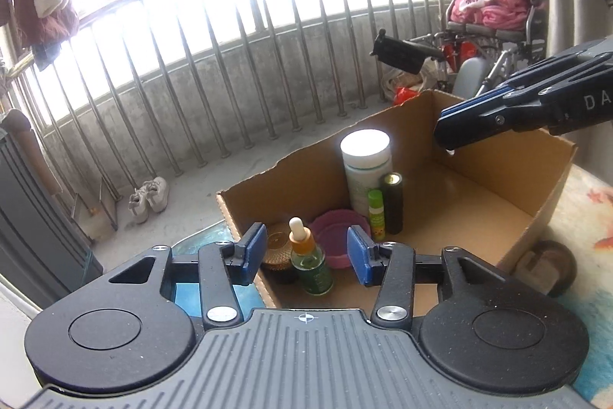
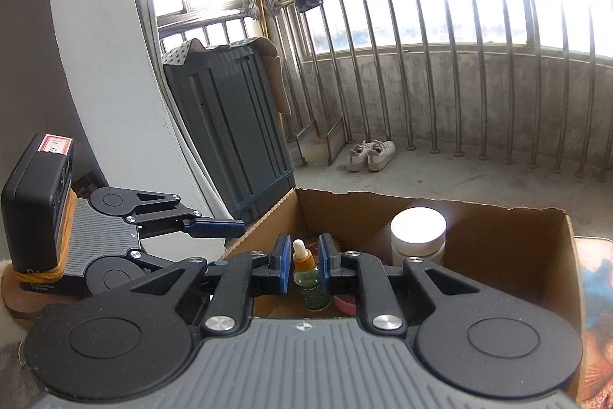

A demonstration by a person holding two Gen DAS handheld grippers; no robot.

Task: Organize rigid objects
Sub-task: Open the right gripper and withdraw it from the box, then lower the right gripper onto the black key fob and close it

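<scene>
The left tongs [image 1: 306,252] stand wide with nothing gripped; their blue pads frame a dropper bottle [image 1: 312,263] that stands upright just ahead of them, clear of both pads. The right tongs [image 2: 303,263] are closed down narrow and hold nothing. Seen from the left wrist, they hang above the far right part of a cardboard box [image 1: 536,186], well apart from the bottle.

The box is one open-topped carton of plain brown card with a ragged torn far rim, lying directly ahead of both tongs on a surface [image 1: 590,209] covered in a colourful printed cloth. Six rigid things sit in it, all in the half nearer the left tongs:
- one dropper bottle of clear green glass with an orange collar and a white rubber bulb
- one squat amber round container [image 1: 277,248] with a ribbed, patterned top, just left of the bottle
- one shallow pink round dish [image 1: 337,240], matte plastic, just right of the bottle and behind it
- one small yellow-green tube [image 1: 376,215]
- one dark glossy cylinder [image 1: 394,206] with a gold top, touching or just beside the tube
- one tall white jar [image 1: 366,160] with a broad flat white lid, farthest from the left tongs

Outside the box, to the right of the left tongs, lies one brown round object [image 1: 548,267], its make unclear
</scene>
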